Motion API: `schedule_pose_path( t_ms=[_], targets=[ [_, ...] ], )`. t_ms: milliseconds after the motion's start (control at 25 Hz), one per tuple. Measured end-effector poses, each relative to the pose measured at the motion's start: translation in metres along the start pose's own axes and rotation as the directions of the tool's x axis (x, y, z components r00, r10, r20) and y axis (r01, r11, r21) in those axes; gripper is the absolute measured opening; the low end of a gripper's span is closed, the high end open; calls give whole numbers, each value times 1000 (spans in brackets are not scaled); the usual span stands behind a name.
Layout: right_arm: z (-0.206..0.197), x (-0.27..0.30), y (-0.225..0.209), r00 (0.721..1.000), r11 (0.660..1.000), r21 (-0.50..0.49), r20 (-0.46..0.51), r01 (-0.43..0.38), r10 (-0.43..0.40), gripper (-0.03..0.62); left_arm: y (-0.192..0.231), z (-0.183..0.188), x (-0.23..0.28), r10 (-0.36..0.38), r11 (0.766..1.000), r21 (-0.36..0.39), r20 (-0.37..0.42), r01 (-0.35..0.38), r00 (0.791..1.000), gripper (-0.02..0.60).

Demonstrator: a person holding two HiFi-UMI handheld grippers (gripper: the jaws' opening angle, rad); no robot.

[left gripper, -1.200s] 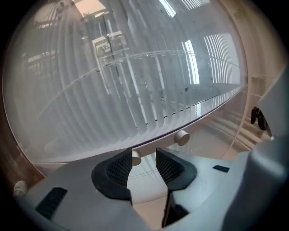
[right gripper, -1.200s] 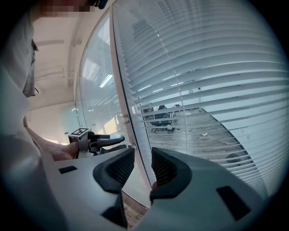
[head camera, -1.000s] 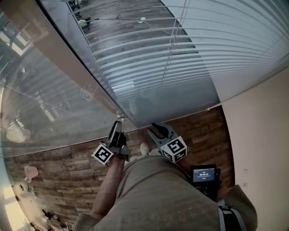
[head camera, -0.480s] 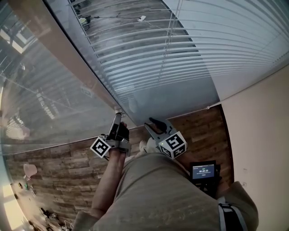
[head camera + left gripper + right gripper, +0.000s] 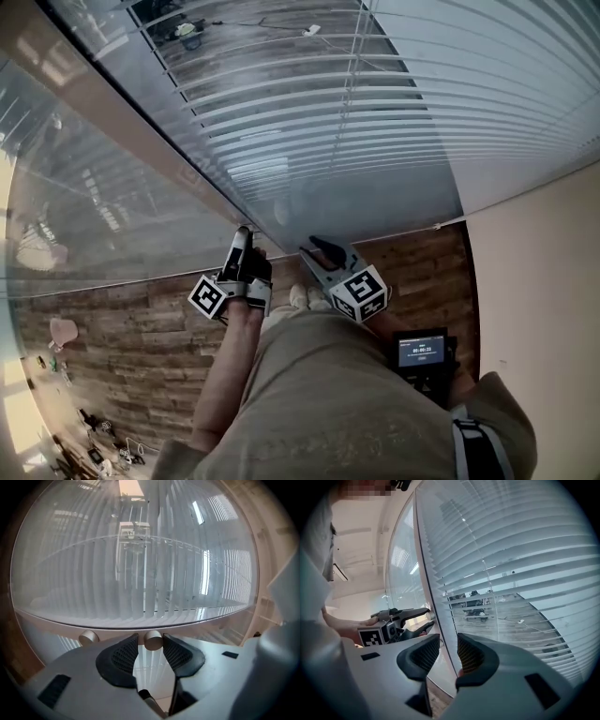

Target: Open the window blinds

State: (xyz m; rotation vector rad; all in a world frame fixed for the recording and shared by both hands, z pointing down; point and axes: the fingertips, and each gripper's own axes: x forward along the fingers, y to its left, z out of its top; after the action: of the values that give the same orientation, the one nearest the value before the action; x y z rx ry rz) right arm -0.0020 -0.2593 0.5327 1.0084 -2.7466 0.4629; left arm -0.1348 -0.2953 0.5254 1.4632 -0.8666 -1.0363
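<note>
Left gripper (image 5: 243, 240) pinches round knob (image 5: 153, 639) on frame (image 5: 141, 131), jaws wide around it, probably to twist blinds (image 5: 375, 103) open; right gripper (image 5: 444, 653) waits nearby, jaws parted, empty.

The blinds (image 5: 394, 103) were white, striped in thin horizontal slats. The floor (image 5: 122, 328) was brown wood planking. Marker cubes (image 5: 360, 292) wore black-and-white squares; the fingers (image 5: 117, 658) were black mesh, the knob (image 5: 153, 639) beige.

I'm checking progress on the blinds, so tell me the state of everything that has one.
Blinds: lowered, slats partly open.
Left tool: shut on the knob.
Second knob: free.
Right tool: open, empty.
Screen: lit.
</note>
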Motion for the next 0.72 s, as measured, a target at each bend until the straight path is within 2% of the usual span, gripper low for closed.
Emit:
schedule_pose_path(
  t_ms=[160,200,480,720],
  targets=[
    [-8,10,-4,1000,1000,4,-9,-28,29,126,8,2,2,2,1000,-2,12,-2,1000,154],
    [-9,13,-4,999,999,2,-11,-36,36,126,9,2,3,9,1000,17,10,-10,1000,137],
    [16,20,-8,998,998,-23,-8,-66,66,126,-7,3,13,73,982,176,-14,-70,997,137],
    [5,20,-6,997,996,-27,-5,-83,83,126,-3,1,7,98,957,278,-21,-88,995,137]
  ],
)
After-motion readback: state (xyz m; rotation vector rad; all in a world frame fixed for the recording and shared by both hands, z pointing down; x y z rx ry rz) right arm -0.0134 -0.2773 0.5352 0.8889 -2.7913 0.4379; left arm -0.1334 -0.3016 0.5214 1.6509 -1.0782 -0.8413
